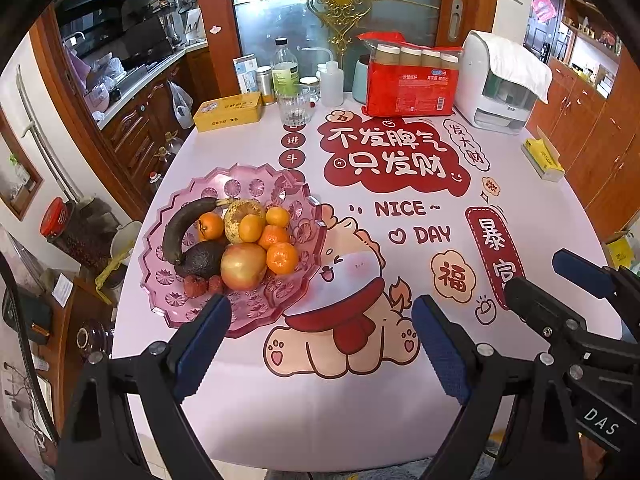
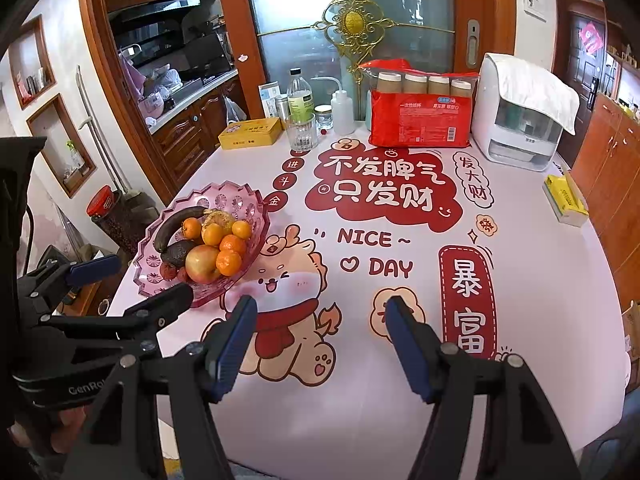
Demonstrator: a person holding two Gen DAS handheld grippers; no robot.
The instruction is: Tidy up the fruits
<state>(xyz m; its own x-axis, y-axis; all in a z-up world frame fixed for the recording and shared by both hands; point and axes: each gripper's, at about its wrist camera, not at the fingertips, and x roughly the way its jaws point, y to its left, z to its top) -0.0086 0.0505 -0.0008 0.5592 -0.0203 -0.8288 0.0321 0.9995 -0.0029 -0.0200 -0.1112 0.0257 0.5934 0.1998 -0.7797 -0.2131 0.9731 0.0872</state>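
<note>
A pink scalloped fruit plate (image 1: pixel 240 176) (image 2: pixel 224 196) sits on the left of the table. It holds a blackened banana (image 1: pixel 180 228) (image 2: pixel 172 224), a dark avocado (image 1: pixel 200 258), an apple (image 1: pixel 243 266) (image 2: pixel 202 264), several tangerines (image 1: pixel 282 258) (image 2: pixel 229 262), a mottled yellow fruit (image 1: pixel 240 212) and small red fruits (image 1: pixel 196 286). My left gripper (image 1: pixel 320 304) (image 2: pixel 148 280) hovers open just in front of the plate's near rim, with nothing between its fingers. To its right, my right gripper (image 2: pixel 320 306) (image 1: pixel 538 276) stands open over the printed cartoon dragon, holding nothing.
Along the table's far edge stand a yellow tin (image 1: pixel 228 112), a drinking glass (image 1: pixel 294 104), bottles (image 1: pixel 285 68), a red pack of cups (image 1: pixel 408 80) and a white appliance (image 1: pixel 496 84) draped with a cloth. A yellow tissue box (image 1: pixel 544 158) lies near the right edge.
</note>
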